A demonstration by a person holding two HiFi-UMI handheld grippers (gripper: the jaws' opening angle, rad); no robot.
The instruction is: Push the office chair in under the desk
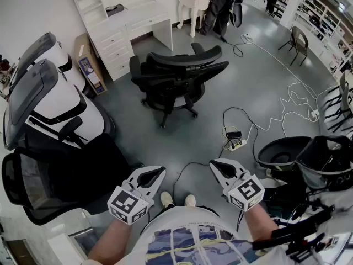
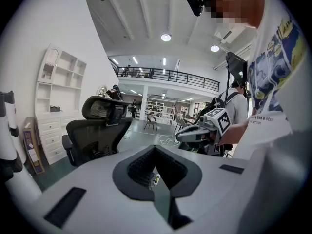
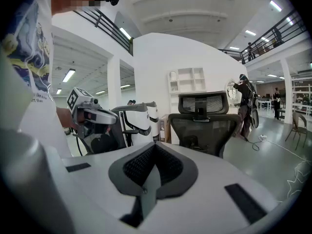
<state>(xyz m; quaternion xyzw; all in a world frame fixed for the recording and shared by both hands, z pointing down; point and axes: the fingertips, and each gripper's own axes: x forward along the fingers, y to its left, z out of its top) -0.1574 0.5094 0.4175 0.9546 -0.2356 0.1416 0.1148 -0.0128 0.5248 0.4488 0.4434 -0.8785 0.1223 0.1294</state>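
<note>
The left tool and right tool are both closed, empty. The office chair stands well ahead of them, before the bench.

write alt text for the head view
Seen from above, a black office chair stands on a grey floor, apart from the white desk beyond it. At the bottom are the left hand-held gripper and right hand-held gripper, both shut and empty, short of the chair.

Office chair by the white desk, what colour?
Black office chair, clearest in the head view.
</note>
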